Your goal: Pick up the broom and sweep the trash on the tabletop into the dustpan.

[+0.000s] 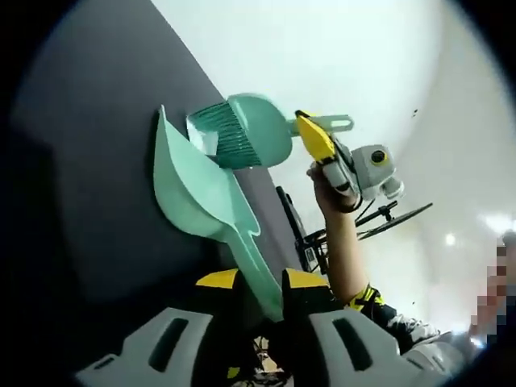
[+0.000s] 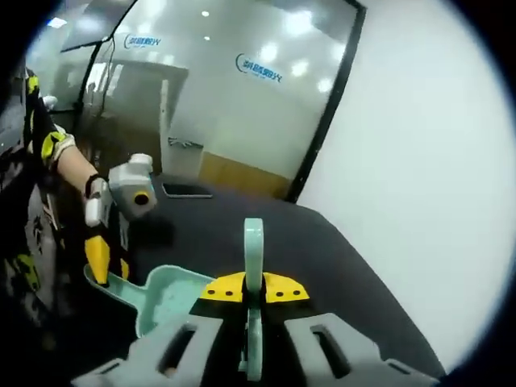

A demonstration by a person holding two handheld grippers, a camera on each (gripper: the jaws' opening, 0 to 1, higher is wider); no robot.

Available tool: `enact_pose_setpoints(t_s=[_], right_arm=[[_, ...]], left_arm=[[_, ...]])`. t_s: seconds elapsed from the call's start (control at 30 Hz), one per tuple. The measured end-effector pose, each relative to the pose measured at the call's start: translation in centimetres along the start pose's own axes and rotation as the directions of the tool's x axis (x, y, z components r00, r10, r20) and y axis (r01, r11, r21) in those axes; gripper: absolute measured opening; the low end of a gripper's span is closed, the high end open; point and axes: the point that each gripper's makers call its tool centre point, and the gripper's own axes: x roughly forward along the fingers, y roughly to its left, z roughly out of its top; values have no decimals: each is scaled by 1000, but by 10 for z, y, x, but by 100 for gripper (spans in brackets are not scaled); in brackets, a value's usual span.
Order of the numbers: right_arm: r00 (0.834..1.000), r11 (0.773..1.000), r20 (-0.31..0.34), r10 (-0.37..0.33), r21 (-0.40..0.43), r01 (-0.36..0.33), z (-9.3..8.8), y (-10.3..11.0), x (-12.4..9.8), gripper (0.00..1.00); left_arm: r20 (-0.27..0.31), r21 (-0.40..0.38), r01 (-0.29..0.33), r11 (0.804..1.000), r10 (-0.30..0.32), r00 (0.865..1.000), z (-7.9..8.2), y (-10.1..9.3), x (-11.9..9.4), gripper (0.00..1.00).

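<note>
Left gripper (image 1: pixel 262 294) pinching the dustpan (image 1: pixel 193 189) handle, right gripper (image 2: pixel 254 302) clamped on the broom (image 1: pixel 242 133) handle above the dustpan: both seemingly light, stiff, smooth plastic, best gripped mid-handle.

My mint dustpan (image 1: pixel 197 189) tilts on the dark tabletop (image 1: pixel 89 161), matching broom (image 1: pixel 242 129) bristles at its mouth.

Behind your work surface, a dark tabletop (image 2: pixel 339 258), stands a plain white wall (image 2: pixel 427 161) with a black vertical frame (image 2: pixel 322 113) at its edge. Beyond the frame you have a glass partition (image 2: pixel 242 89) carrying two blue logos (image 2: pixel 258 68), with ceiling lights reflected in it. A flat dark object (image 2: pixel 187 190) lies at the table's far end.
</note>
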Motion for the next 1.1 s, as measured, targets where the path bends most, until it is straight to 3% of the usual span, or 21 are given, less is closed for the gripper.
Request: enact_pose_setpoints(t_s=[0.3,0.37,0.53,0.67,0.7,0.77,0.87,0.97,1.1], right_arm=[[1000,999,4,-5,-49,5,6,-2,-6,4],[999,996,-34,-27,-92,24,-1,-8,-6,4],[997,997,-66,-48,-59,44,-15,-20,-4,4],[990,994,-123,-66,-90,55,-35,-25,-2,4],[995,994,-71,-74,-90,67,-29,-29,-3,4],[992,994,-83,-95,-66,90,-28,-38,-8,4],[987,985,-64,-150,-95,143,-24,-51,-11,4],[988,976,-57,-142,-176,130,-23,-48,-4,4],[993,963,-98,-66,-266,38,-32,-28,12,4]], left_arm=[[5,-10,-10,1000,10,1000,-4,0,2,17],[8,-11,-11,1000,12,1000,-7,-1,2,16],[12,-17,-21,1000,21,1000,-8,-3,1,16],[20,-33,-20,999,20,1000,-7,-6,0,16],[20,-34,-21,999,21,1000,-8,-6,1,16],[22,-42,-22,999,23,1000,2,-2,0,16],[21,-50,-23,998,24,999,-2,-3,1,16],[27,-62,-19,998,21,999,-1,-4,3,16],[29,-113,-2,994,6,1000,1,-5,5,16]])
